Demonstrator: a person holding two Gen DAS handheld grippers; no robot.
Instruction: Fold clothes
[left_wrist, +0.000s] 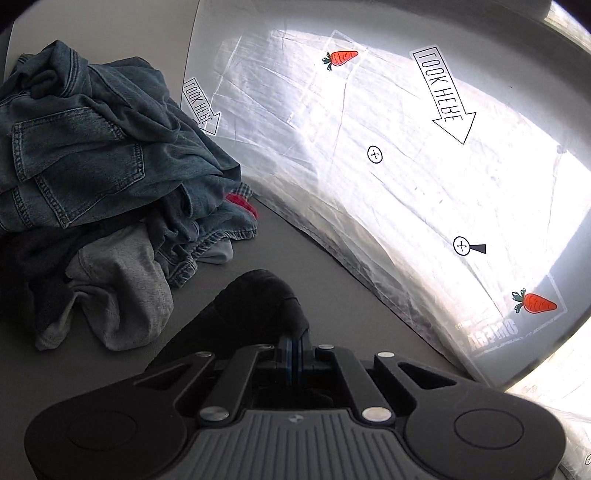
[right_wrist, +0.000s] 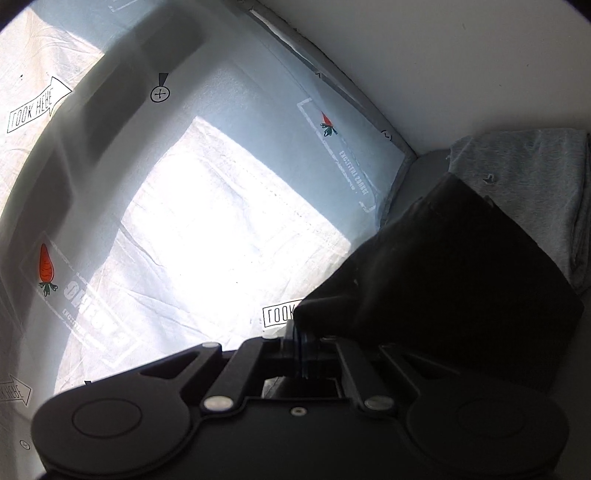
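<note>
Black cloth (left_wrist: 255, 306) is hanging pinched in both grippers at once: the left gripper (left_wrist: 294, 341) is clamping one bunched corner of it between fingers drawn tight together, and the right gripper (right_wrist: 300, 334) is gripping another part of the same dark garment (right_wrist: 436, 280), its fingers likewise pressed narrow on the fabric. From the left side the garment is drooping in a rounded fold just in front of the fingertips, over the grey table (left_wrist: 325, 266). From the right side it is spreading out as a broad dark sheet to the right of the fingers, covering part of a folded grey piece (right_wrist: 532, 192) that is lying flat near the table's far edge.

A heap of unfolded clothes (left_wrist: 99, 177) is sitting to the left of the left gripper: blue denim (left_wrist: 74, 147) with stitched pockets is piled on top, a grey sweatshirt-like item (left_wrist: 118, 295) is slumping at the front, and a scrap of red (left_wrist: 242, 205) is peeking out at the heap's right edge.

A crinkled translucent sheet (left_wrist: 406, 192) printed with orange carrots (left_wrist: 341, 58), arrow labels (left_wrist: 443, 94) and small crossed circles (left_wrist: 375, 154) is lying over the table to the right of the heap, glaring white where sunlight is striking it. The same sheet (right_wrist: 229, 229) is filling most of the right gripper's view, with a dark shadow band crossing its upper left.
</note>
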